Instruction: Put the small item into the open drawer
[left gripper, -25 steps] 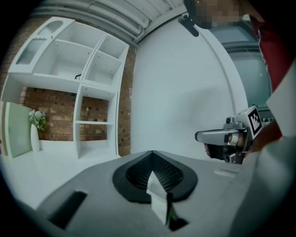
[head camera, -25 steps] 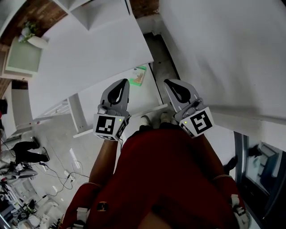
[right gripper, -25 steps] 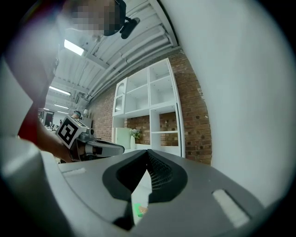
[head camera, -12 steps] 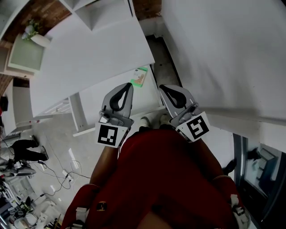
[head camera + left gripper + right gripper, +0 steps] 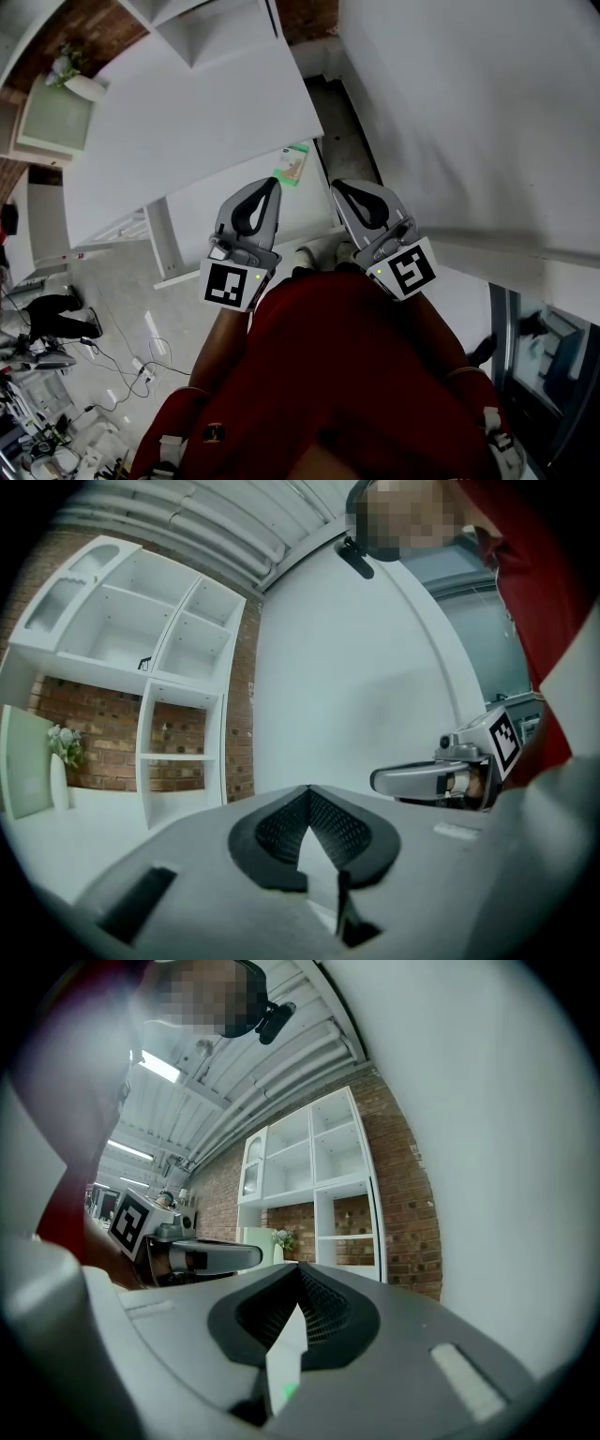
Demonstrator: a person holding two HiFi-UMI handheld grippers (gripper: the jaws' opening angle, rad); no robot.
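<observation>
In the head view a small green-and-white packet [image 5: 292, 165] lies on the white floor of what looks like a pulled-out drawer [image 5: 202, 220], just under the edge of the white table top [image 5: 187, 122]. My left gripper [image 5: 270, 181] is held close to my red shirt, its tip a little short of the packet, jaws shut and empty. My right gripper [image 5: 336, 184] sits beside it, also shut and empty. The left gripper view shows shut jaws [image 5: 307, 790] and the right gripper [image 5: 441, 778] alongside. The right gripper view shows shut jaws [image 5: 300, 1267] and the left gripper [image 5: 202, 1255].
A white shelf unit [image 5: 141, 667] stands against a brick wall, with a vase of flowers [image 5: 64, 69] and a pale green panel [image 5: 52, 117] beside it. A white wall [image 5: 469, 112] rises on the right. Cables and a person [image 5: 52, 314] are on the floor at left.
Both grippers have drawn closer together and slightly back toward my body. The jaws stayed shut. The packet has not moved.
</observation>
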